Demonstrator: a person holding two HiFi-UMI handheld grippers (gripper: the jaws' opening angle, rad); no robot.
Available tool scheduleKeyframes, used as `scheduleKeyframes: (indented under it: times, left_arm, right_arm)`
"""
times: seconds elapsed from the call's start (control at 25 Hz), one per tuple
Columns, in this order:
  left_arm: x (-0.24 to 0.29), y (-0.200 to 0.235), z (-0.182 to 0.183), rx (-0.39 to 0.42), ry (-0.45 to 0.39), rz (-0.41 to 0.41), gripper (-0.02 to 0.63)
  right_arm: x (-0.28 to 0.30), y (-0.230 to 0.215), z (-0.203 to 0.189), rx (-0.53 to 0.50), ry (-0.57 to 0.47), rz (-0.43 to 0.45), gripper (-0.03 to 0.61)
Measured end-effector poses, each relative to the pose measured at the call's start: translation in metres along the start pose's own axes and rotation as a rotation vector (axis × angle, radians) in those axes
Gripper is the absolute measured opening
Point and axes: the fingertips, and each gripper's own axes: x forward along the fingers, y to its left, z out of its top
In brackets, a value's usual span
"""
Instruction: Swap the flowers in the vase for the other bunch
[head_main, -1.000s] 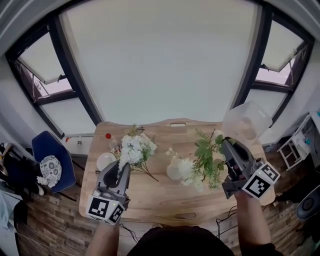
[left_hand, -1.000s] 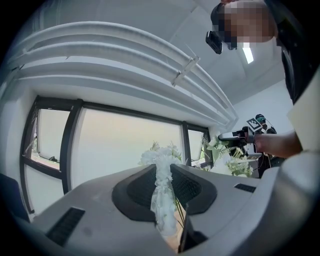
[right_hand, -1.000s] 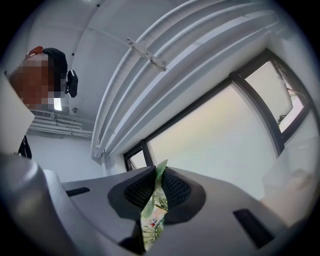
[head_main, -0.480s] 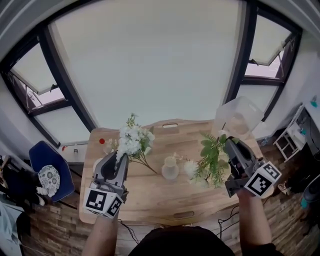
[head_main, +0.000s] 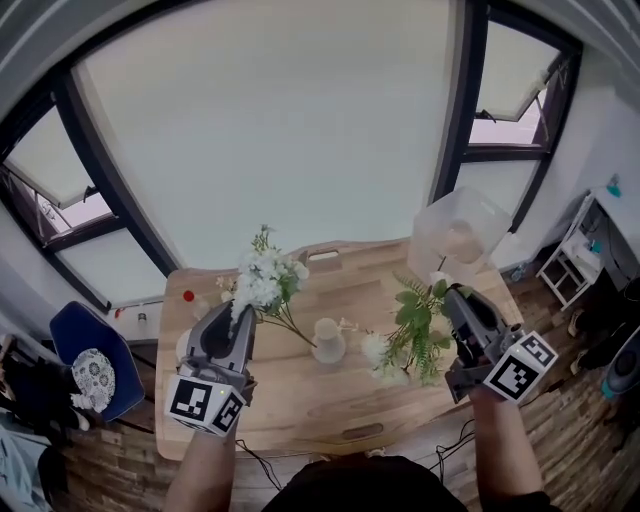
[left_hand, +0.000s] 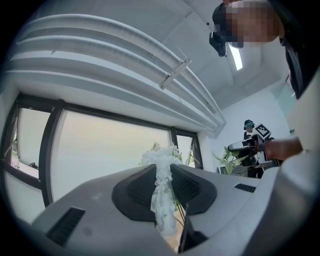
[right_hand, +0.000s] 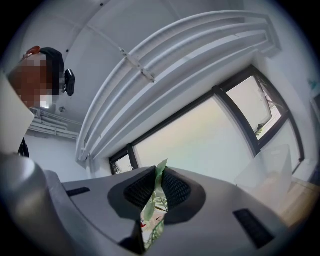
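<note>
My left gripper (head_main: 238, 318) is shut on the stems of a white flower bunch (head_main: 264, 279), held up over the left of the wooden table (head_main: 300, 395). In the left gripper view the white bunch (left_hand: 162, 165) stands between the pads. A small pale vase (head_main: 327, 341) stands mid-table with no flowers in it. To its right, my right gripper (head_main: 452, 300) is shut on a leafy green bunch with white blooms (head_main: 410, 335). A green leaf (right_hand: 159, 177) shows pinched between the pads in the right gripper view.
A clear plastic bin (head_main: 458, 234) sits at the table's back right corner. A small red-capped item (head_main: 188, 297) lies at the back left. A blue chair (head_main: 85, 372) stands left of the table. Large windows run behind it.
The green bunch has moved right, away from the vase, which now stands without flowers. My left gripper has risen with the white bunch, whose blooms now hang above the table.
</note>
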Motion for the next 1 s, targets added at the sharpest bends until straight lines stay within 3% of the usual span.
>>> scheduleKeyframes:
  times: [1.0]
  left_arm:
    - [0.045,0.008,-0.022,0.049,0.023,-0.070,0.083]
  right_arm:
    - [-0.013,-0.033,-0.009,0.040,-0.036,-0.099,0.057]
